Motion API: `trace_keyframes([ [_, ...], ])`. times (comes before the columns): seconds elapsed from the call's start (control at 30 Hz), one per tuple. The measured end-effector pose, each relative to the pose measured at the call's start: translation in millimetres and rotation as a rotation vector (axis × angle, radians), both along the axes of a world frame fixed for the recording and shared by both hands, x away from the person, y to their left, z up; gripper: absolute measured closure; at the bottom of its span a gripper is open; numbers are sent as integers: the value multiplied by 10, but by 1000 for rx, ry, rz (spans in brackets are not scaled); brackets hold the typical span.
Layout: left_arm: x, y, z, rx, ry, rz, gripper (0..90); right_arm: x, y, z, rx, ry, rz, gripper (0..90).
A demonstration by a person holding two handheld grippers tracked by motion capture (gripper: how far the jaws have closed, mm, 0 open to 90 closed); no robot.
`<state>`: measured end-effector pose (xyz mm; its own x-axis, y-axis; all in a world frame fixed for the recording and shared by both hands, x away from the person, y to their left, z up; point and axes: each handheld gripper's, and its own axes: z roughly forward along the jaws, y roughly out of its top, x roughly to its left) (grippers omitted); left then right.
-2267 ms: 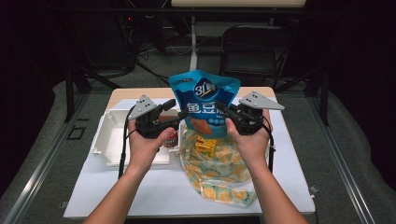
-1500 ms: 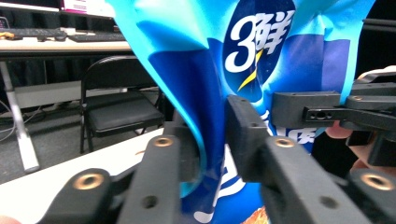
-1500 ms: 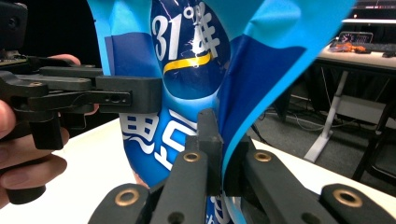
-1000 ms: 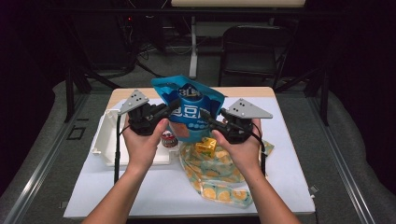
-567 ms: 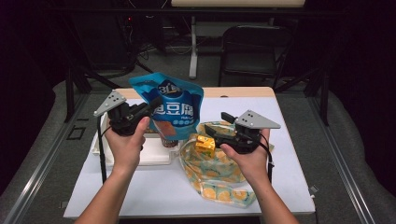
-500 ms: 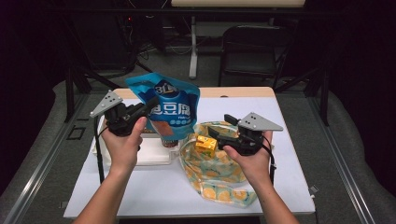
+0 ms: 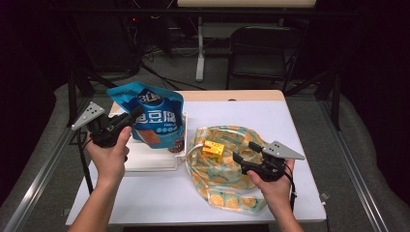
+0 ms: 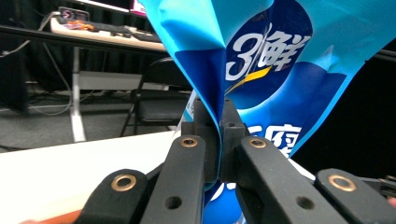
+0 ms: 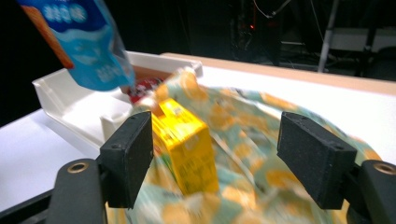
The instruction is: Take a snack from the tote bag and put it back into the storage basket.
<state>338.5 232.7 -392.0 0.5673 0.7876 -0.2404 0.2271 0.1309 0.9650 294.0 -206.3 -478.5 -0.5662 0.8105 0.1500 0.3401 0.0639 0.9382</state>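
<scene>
My left gripper (image 7: 131,117) is shut on the edge of a blue snack bag (image 7: 157,118), which hangs above the white tray (image 7: 145,162). In the left gripper view the jaws (image 8: 219,128) pinch a fold of that bag (image 8: 271,60). My right gripper (image 7: 245,152) is low over an orange-patterned cloth bag (image 7: 227,191). Its jaws have just been opening and now stand open (image 9: 222,158) with nothing gripped. A yellow carton (image 9: 187,142) stands in the cloth bag just ahead of them, and the high view shows this carton (image 7: 212,149) too.
The white tray (image 9: 70,105) sits left of the cloth bag and has a red-labelled item (image 7: 177,144) in it. The table is white with a wooden far edge (image 7: 232,95). A black chair (image 7: 263,53) stands beyond the table.
The right gripper let go of the blue bag, opened, and dropped down to the cloth bag. The left gripper carried the blue bag leftward over the tray.
</scene>
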Motion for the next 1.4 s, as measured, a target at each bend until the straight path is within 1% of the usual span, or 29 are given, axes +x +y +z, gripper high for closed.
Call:
trace_keyframes([
  [0.07,-13,55,-37,5,-1,14,900,-21,-17,-56,-15,7,-11,265],
  [0.1,-18,87,-60,0,1,21,900,-31,-27,-77,-24,11,-12,265],
  [0.23,-30,217,-153,-25,18,46,900,-58,-62,-118,-23,21,-22,265],
  [0.3,-34,264,-187,-24,25,53,900,-64,-73,-130,-11,20,-29,265],
  [0.4,-39,315,-217,-20,28,67,900,-68,-82,-141,-20,26,-30,265],
  [0.6,-23,423,-262,-25,34,90,900,-69,-107,-165,-17,33,-38,265],
  [0.7,-4,472,-293,-20,42,102,900,-65,-124,-181,-13,37,-44,265],
  [0.77,15,510,-318,-24,47,105,900,-60,-134,-193,-9,41,-47,266],
  [0.87,58,579,-367,-41,53,111,900,-52,-145,-202,-12,50,-48,265],
  [0.97,97,624,-415,-49,57,115,900,-51,-136,-210,-17,50,-48,265],
  [1.3,281,790,-602,-39,80,135,900,-54,-101,-229,-14,49,-47,265],
  [1.4,343,836,-654,-41,87,140,900,-54,-101,-230,-24,53,-47,266],
])
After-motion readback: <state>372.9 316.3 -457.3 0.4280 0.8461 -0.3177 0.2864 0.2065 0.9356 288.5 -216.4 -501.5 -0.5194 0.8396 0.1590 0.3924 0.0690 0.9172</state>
